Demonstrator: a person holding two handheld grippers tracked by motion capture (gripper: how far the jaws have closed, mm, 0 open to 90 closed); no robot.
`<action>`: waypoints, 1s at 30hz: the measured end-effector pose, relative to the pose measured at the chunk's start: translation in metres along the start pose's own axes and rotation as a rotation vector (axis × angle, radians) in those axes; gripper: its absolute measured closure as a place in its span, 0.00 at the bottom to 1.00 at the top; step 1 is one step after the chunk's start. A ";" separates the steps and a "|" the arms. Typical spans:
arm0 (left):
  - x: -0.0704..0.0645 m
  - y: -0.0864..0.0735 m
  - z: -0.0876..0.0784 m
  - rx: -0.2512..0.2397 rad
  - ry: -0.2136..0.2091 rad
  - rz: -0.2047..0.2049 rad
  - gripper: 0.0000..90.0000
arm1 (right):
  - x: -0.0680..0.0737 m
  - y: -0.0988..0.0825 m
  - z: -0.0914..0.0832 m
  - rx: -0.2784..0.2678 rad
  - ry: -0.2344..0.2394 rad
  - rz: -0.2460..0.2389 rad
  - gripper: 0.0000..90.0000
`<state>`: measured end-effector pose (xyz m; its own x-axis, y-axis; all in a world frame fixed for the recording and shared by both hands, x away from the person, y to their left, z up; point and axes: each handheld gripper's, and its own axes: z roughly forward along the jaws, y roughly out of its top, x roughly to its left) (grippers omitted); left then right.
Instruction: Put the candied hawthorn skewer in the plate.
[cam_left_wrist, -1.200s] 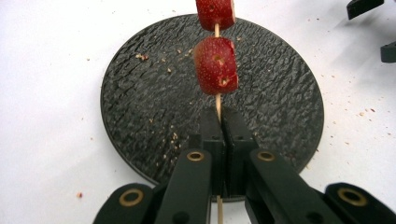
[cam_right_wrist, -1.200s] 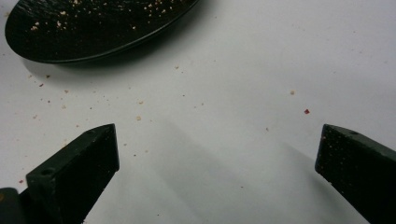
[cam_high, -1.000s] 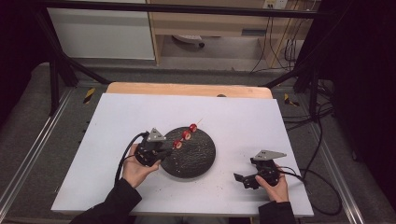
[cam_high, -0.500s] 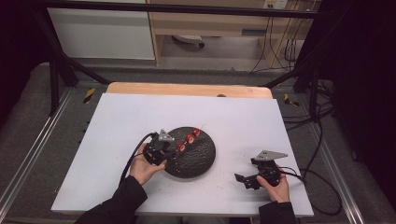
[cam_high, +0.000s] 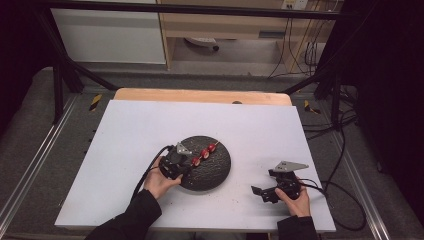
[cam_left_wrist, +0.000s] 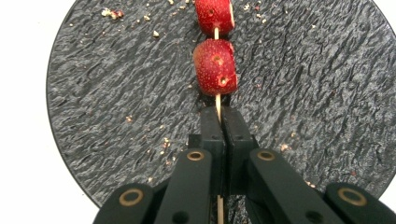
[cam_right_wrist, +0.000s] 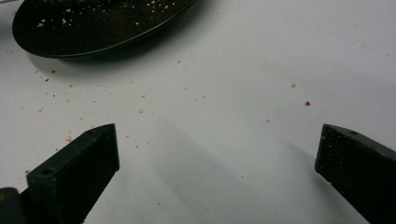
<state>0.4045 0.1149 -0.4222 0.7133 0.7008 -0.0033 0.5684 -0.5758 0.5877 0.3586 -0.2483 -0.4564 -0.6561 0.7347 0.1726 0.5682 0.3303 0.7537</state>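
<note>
Left gripper (cam_left_wrist: 218, 121) clamped tight on thin wooden skewer (cam_left_wrist: 217, 100), jaws pressed together around the stick just short of the nearest red fruit (cam_left_wrist: 215, 67). Second red fruit (cam_left_wrist: 214, 16) threaded farther along the same stick, partly cut off at the top edge of the left gripper view. Seen from the high view, left gripper (cam_high: 186, 162) over the near-left rim of the round black slate plate (cam_high: 217, 172), skewer (cam_high: 205, 151) slanting up and right across the plate with its row of red fruits, held in the person's left hand (cam_high: 159, 179). Plate surface rough and dark, flecked with pale crumbs (cam_left_wrist: 159, 142). Right gripper (cam_right_wrist: 217, 154) wide apart, nothing between the jaws, low over bare white table (cam_right_wrist: 243, 84) scattered with small crumbs and a few red specks. Edge of the black plate (cam_right_wrist: 93, 39) at the upper left of the right gripper view. From above, right gripper (cam_high: 261, 192) well apart from the plate, near the table's front right, gripped by the right hand (cam_high: 295, 197), cable trailing off toward the right edge.
</note>
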 end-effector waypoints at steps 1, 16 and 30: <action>0.000 0.000 0.000 0.001 0.000 -0.001 0.98 | 0.000 0.000 0.000 0.000 0.000 0.000 0.01; 0.005 -0.005 -0.012 -0.059 -0.001 -0.012 0.74 | 0.000 0.000 -0.001 0.001 0.001 0.003 0.01; 0.020 -0.028 -0.043 -0.114 -0.029 0.029 0.33 | -0.001 0.000 -0.001 -0.005 -0.003 0.003 0.01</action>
<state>0.3851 0.1627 -0.4041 0.7413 0.6712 -0.0070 0.4982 -0.5432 0.6758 0.3581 -0.2495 -0.4558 -0.6528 0.7376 0.1727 0.5676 0.3253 0.7563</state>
